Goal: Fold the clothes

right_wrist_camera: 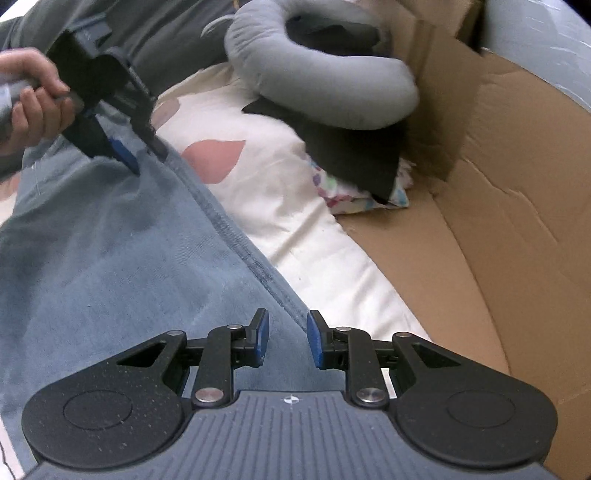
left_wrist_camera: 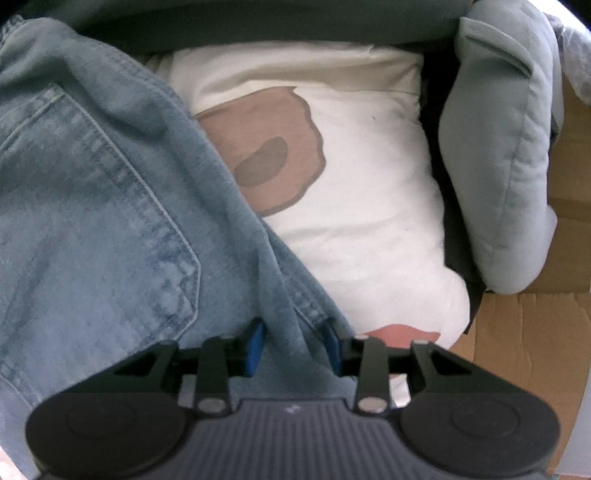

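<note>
Light blue jeans (left_wrist_camera: 92, 206) lie spread over a cream bed sheet (left_wrist_camera: 362, 206); a back pocket shows in the left wrist view. My left gripper (left_wrist_camera: 293, 341) points down onto the jeans' edge. A raised fold of denim stands between its blue pads (left_wrist_camera: 256, 345), and the jaws sit slightly apart around it. The right wrist view shows the same left gripper (right_wrist_camera: 142, 157), held by a hand (right_wrist_camera: 33, 99), at the upper left. My right gripper (right_wrist_camera: 288, 341) hovers open over the jeans' (right_wrist_camera: 122, 266) seamed edge, nothing between its pads.
A grey U-shaped neck pillow (right_wrist_camera: 332, 85) rests on dark cloth (right_wrist_camera: 354, 155) beyond the jeans. Brown cardboard (right_wrist_camera: 498, 192) rises along the right side. A small floral cloth (right_wrist_camera: 354, 192) lies under the dark one. A person's dark grey clothing (left_wrist_camera: 258, 22) fills the far edge.
</note>
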### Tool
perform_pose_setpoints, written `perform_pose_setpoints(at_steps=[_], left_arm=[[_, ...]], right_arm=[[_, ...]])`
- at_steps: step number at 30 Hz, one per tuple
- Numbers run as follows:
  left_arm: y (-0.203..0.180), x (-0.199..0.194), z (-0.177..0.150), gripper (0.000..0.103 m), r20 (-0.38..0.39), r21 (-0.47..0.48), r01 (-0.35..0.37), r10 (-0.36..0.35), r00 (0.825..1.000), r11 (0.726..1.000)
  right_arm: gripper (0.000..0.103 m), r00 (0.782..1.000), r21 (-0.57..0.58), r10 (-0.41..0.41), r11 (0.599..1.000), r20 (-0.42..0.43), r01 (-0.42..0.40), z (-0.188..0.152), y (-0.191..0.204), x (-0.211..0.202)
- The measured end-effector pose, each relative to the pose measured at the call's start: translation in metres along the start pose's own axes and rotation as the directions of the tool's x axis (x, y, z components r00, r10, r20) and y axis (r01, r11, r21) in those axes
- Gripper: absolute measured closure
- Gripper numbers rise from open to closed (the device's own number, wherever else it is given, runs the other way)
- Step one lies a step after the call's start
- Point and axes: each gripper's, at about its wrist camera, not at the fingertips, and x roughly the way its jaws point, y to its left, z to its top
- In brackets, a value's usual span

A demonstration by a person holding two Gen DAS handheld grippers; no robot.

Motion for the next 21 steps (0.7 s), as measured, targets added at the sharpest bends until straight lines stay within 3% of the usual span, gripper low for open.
perform_pose_setpoints(at_steps=[6,14,15,19,21], left_arm=[[0.009,-0.002,-0.003,0.093,-0.018,0.023,0.017,-0.017,1.0,1.0],[0.012,-0.01,-0.006,0.096,-0.019,0.068,0.041,-0.04,0.999,0.997],[0.013,-0.01,-0.007,0.096,-0.018,0.068,0.043,-0.042,0.999,0.997],[0.018,-0.012,-0.007,0.097,-0.015,0.06,0.057,-0.057,0.998,0.997],[0.021,-0.013,-0.008,0.098,-0.012,0.061,0.062,-0.061,0.998,0.996]], right_arm=[[0.071,0.998,-0.023,0.049,0.998,-0.048,-0.05,0.007,0.0,0.016],[0.071,0.991,-0.122,0.046,0.991,-0.122,-0.061,0.009,0.009,0.037],[0.072,0.99,-0.128,0.046,0.99,-0.13,-0.063,0.01,0.01,0.038],[0.103,0.991,-0.134,0.031,0.99,-0.131,-0.049,0.011,0.011,0.034],[0.103,0.993,-0.132,0.015,0.991,-0.12,-0.03,0.012,0.012,0.03]])
